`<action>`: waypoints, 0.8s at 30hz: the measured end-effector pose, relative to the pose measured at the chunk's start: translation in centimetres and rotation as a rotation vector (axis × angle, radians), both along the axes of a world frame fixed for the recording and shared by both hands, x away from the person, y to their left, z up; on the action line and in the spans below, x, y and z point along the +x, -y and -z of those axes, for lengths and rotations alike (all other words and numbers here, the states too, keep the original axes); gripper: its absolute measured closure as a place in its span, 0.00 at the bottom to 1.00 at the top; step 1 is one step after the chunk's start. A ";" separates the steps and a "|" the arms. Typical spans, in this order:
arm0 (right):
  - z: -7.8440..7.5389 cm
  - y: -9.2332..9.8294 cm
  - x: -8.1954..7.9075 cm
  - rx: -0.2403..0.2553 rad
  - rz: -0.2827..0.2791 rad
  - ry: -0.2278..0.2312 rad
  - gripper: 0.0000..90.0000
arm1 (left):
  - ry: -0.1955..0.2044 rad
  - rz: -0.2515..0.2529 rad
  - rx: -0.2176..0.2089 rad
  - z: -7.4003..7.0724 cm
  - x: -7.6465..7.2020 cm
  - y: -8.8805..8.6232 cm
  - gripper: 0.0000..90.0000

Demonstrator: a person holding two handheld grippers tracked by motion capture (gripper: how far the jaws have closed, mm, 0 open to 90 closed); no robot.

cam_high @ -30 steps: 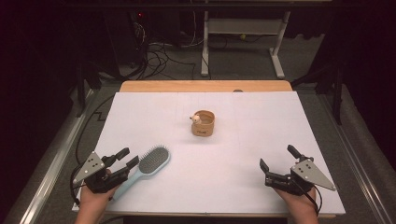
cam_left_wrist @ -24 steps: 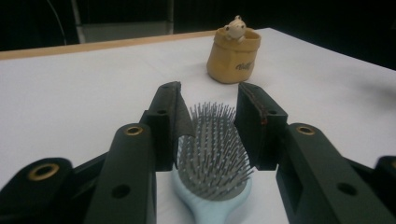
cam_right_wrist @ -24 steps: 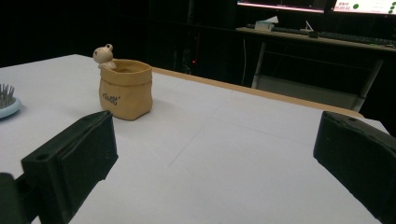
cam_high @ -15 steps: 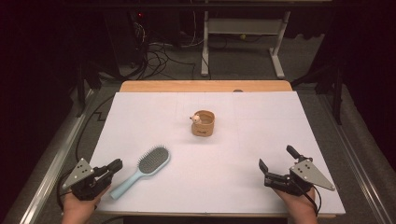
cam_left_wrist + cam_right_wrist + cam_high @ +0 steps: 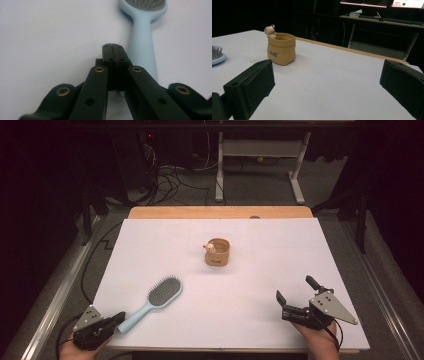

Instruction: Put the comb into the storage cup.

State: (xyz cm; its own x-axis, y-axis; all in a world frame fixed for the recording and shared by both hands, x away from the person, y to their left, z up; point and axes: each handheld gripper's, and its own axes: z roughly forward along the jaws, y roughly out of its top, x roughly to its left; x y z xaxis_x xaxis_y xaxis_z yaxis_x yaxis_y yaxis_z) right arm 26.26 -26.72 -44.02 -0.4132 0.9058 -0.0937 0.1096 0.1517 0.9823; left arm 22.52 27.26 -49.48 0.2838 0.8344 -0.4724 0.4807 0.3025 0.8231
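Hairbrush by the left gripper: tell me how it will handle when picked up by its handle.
The hairbrush looks like rigid plastic, so probably stiff and light. Its smooth, tapered handle may slip between pads. The wide bristled head would likely droop when gripped at the handle's end.

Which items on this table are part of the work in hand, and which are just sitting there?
In play:
- light blue hairbrush, lying flat near the left gripper, whose jaws are shut on nothing just beside its handle

Just there:
- tan pot with a small figure, mid-table
- right gripper, open, holding nothing
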 end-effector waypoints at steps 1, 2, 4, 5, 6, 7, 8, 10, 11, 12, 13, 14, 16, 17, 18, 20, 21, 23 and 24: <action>0.0 0.0 0.0 0.001 0.001 0.000 0.00 | -0.005 0.010 -0.002 0.0 -0.1 0.1 1.00; 0.0 0.0 0.0 0.001 0.000 0.000 0.00 | -0.005 0.010 -0.002 0.0 -0.1 0.1 1.00; -0.1 0.0 0.0 -0.002 0.001 0.002 0.00 | -0.016 0.035 0.001 0.2 -0.3 0.7 1.00; -0.1 0.0 -0.1 -0.003 0.001 0.005 0.00 | -0.018 0.056 0.012 0.2 -0.4 1.1 1.00; -0.1 0.0 -0.1 -0.003 0.001 0.005 0.00 | -0.018 0.073 0.019 0.1 -0.5 1.6 1.00; -0.1 0.0 -0.1 -0.004 -0.001 0.007 0.00 | -0.013 0.101 0.025 0.0 -0.6 2.4 1.00; -0.1 0.0 -0.1 -0.005 0.000 0.005 0.00 | -0.013 0.120 0.033 0.0 -0.7 2.9 1.00; -0.1 -0.1 0.0 -0.003 0.000 0.002 0.00 | -0.011 0.147 0.038 -0.1 -0.8 3.8 1.00; -0.1 -0.1 0.0 -0.003 0.000 0.002 0.00 | -0.011 0.147 0.038 -0.1 -0.8 3.8 1.00; -0.1 -0.1 0.0 -0.006 -0.003 0.002 0.00 | -0.012 0.169 0.044 -0.1 -0.8 4.6 1.00; -0.1 -0.1 0.0 -0.006 -0.004 0.003 0.00 | -0.012 0.169 0.044 -0.1 -0.8 4.6 1.00; -0.1 -0.1 0.0 -0.006 -0.004 0.002 0.00 | -0.014 0.183 0.054 -0.2 -0.8 5.1 1.00; -0.1 -0.2 0.0 -0.008 -0.003 0.003 0.00 | -0.011 0.191 0.050 -0.2 -0.9 5.6 1.00; -0.1 -0.2 0.0 -0.008 -0.003 0.003 0.00 | -0.011 0.191 0.050 -0.2 -0.9 5.6 1.00; -0.1 -0.2 0.0 -0.007 -0.003 0.004 0.00 | -0.012 0.206 0.057 -0.2 -0.9 6.2 1.00; -0.1 -0.2 0.0 -0.008 -0.003 0.004 0.00 | -0.011 0.213 0.060 -0.2 -1.0 6.5 1.00; -0.1 -0.2 0.0 -0.008 -0.005 0.003 0.00 | -0.010 0.222 0.061 -0.2 -1.0 6.8 1.00; -0.1 -0.3 0.0 -0.008 -0.006 0.002 0.00 | -0.007 0.234 0.066 -0.2 -0.9 7.5 1.00; -0.1 -0.3 0.0 -0.009 -0.006 0.000 0.00 | -0.007 0.240 0.067 -0.2 -0.9 7.8 1.00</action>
